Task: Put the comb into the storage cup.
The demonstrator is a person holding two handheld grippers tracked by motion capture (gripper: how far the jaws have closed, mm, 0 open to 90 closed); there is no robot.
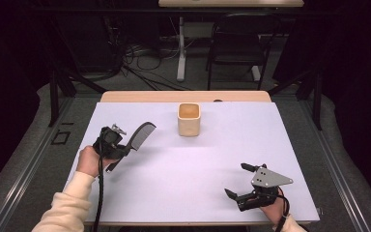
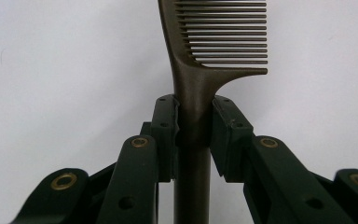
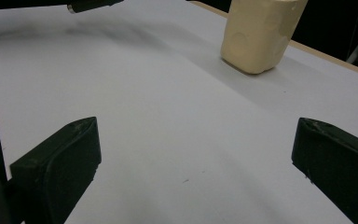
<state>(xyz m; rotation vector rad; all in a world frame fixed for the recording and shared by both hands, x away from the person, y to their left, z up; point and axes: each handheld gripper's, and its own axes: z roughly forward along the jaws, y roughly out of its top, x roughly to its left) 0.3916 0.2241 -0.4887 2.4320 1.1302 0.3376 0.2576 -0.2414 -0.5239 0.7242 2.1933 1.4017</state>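
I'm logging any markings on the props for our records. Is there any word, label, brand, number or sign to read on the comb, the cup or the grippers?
None can be read: the comb, the cup, the left gripper and the right gripper bear no legible print, and the white table cover is plain.

Comb (image 2: 193, 88): dark brown plastic, smooth, faint satin sheen on handle. Left gripper (image 2: 193, 135): black matt plastic links, brass-coloured rivets. Right gripper (image 1: 235, 180): black matt pads, slightly scuffed; grey matt metal plate on top. Cup (image 1: 189, 119), far centre: cream, matt, wood-like inside. Table cover (image 1: 198, 164): white, matt, smooth, paper-like. Table edge (image 1: 140, 96), far: light wood.
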